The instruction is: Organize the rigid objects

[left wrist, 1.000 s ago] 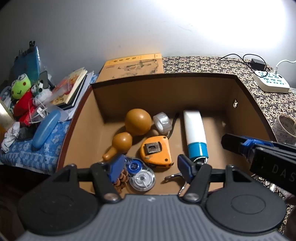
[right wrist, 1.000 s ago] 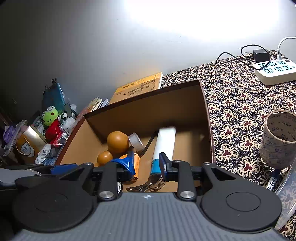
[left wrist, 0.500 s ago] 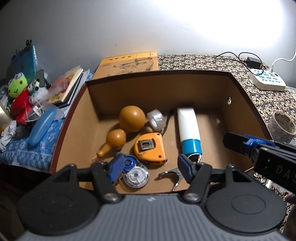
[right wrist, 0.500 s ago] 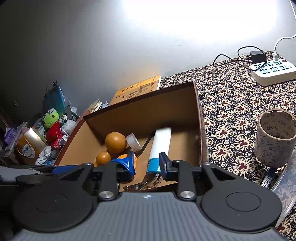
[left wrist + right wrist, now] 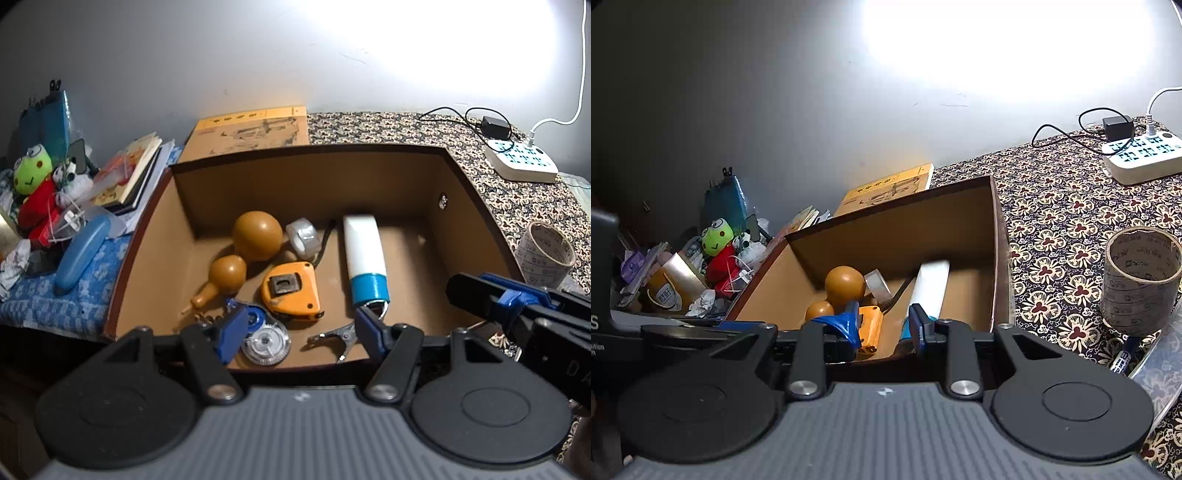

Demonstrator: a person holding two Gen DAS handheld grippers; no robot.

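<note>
Since the earlier views, the right gripper (image 5: 882, 325) has been drawn back from the cardboard box (image 5: 306, 158), so the metal clip (image 5: 334, 336) on the box floor is now seen clear of the left gripper (image 5: 297, 328), and more of the near wall is shown. The left gripper is held wide apart above the near edge with nothing between its pads. The right gripper is parted by a narrow gap and nothing is gripped; it is seen at the box's right side in the left view.

Inside the box are laid a brown gourd (image 5: 243, 251), a small roll of clear tape (image 5: 303, 238), an orange tape measure (image 5: 291, 290), a white tube with a blue cap (image 5: 364, 251), a round correction-tape dispenser (image 5: 264, 339) and the clip. The gourd and tape measure are packed close together.

Outside, a large tape roll (image 5: 1141, 280) is stood on the patterned cloth (image 5: 1060, 206), with a marker (image 5: 1123, 356) beside it and a power strip (image 5: 1143, 155) further back. A yellow book (image 5: 255, 129), stacked books (image 5: 129, 177) and a green frog toy (image 5: 33, 170) are crowded at the left.
</note>
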